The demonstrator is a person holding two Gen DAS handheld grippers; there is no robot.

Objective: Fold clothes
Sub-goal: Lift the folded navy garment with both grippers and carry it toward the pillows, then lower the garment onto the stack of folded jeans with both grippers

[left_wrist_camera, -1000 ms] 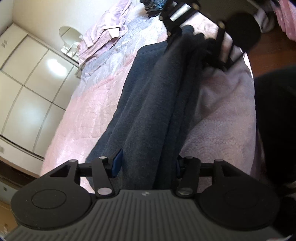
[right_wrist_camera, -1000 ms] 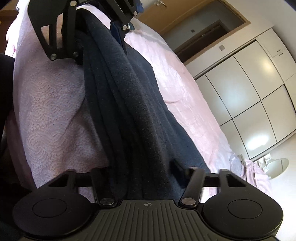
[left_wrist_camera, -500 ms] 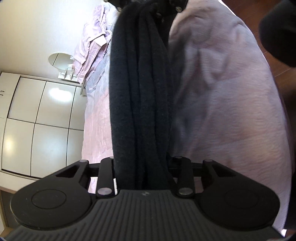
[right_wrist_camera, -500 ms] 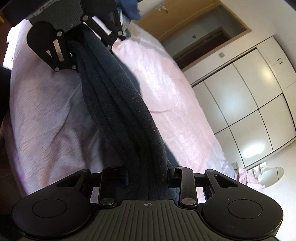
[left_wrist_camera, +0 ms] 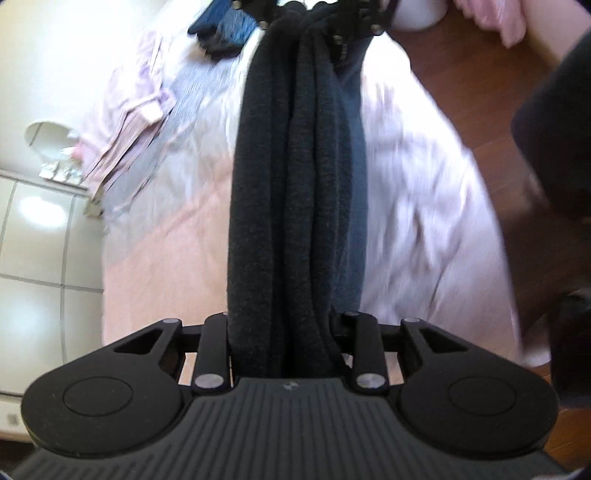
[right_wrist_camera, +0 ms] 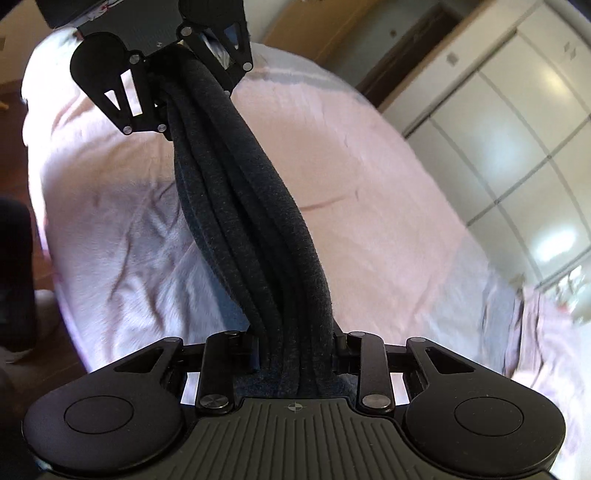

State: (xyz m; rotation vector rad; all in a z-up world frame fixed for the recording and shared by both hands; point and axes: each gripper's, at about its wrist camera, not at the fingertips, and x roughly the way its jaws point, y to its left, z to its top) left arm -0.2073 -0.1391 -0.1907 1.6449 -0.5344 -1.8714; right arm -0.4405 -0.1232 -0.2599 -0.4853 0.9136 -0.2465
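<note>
A dark navy garment point(left_wrist_camera: 295, 192) is bunched into thick folds and stretched taut between my two grippers above the pink bed point(left_wrist_camera: 177, 236). My left gripper point(left_wrist_camera: 284, 332) is shut on one end of it. My right gripper point(right_wrist_camera: 295, 350) is shut on the other end point(right_wrist_camera: 258, 229). In the left wrist view the right gripper point(left_wrist_camera: 321, 14) shows at the top, clamped on the cloth. In the right wrist view the left gripper point(right_wrist_camera: 162, 77) shows at the top, also clamped. The fingertips are hidden by the fabric.
A pink garment point(left_wrist_camera: 125, 122) and a grey one point(left_wrist_camera: 173, 110) lie on the bed's far side, with dark blue clothes point(left_wrist_camera: 221, 33) beyond. White wardrobe doors point(right_wrist_camera: 517, 155) stand past the bed. Wooden floor point(left_wrist_camera: 480, 92) and a person's dark sleeve point(left_wrist_camera: 554, 122) are at the right.
The garment has been lifted off the bed and pulled taut between the grippers. Both grippers rose and the view swung; the frames are now blurred by motion.
</note>
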